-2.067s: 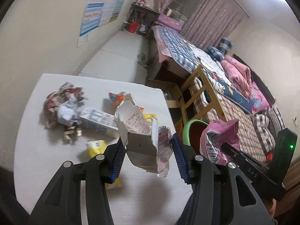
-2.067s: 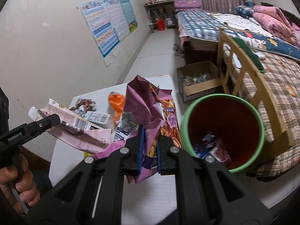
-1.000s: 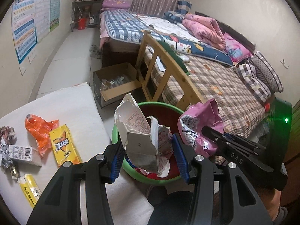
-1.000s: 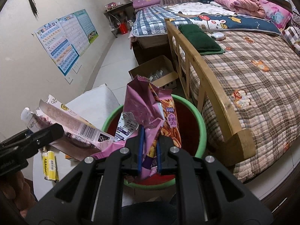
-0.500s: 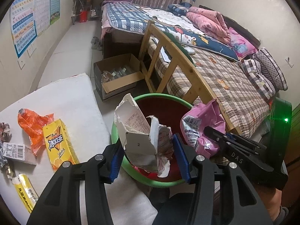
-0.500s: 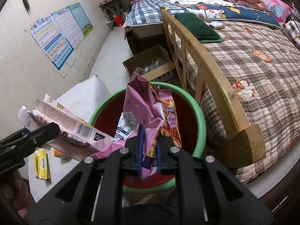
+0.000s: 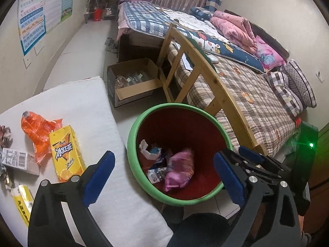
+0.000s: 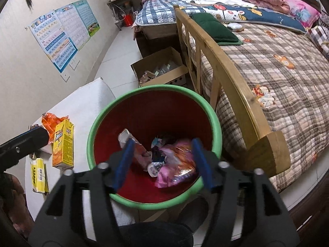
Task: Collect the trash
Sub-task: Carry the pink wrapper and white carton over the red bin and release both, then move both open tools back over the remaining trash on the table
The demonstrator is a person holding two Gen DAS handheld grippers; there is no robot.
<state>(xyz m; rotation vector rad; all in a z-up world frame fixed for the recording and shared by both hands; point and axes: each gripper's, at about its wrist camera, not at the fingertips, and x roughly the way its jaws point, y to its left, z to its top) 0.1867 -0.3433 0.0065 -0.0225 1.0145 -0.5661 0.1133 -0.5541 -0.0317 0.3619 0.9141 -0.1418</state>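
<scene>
Both loads are now lying in the bin [image 7: 133, 135], no longer pinched. Left tool [image 7: 162, 175] is spreading wide, nothing between its jaws; torn carton [image 8: 131, 144] is sitting at the bottom. Right tool [image 8: 162, 164] is opening too, empty; pink wrapper [image 7: 178, 168] is down beside it. Tabletop [image 7: 82, 107] is still carrying the yellow box [image 7: 65, 152] and orange wrapper [image 7: 39, 131], so more trips are pending.

The mouth of the green-rimmed bin [image 8: 213, 121] is wide open from above, with only low trash on its bottom. The wooden bed rail [image 8: 232, 78] crowds its far right side, and a cardboard box [image 7: 131, 82] stands on the floor behind it. On the worktop [image 7: 86, 111], bare surface lies between the yellow carton [image 7: 65, 152] and the bin-side edge.
</scene>
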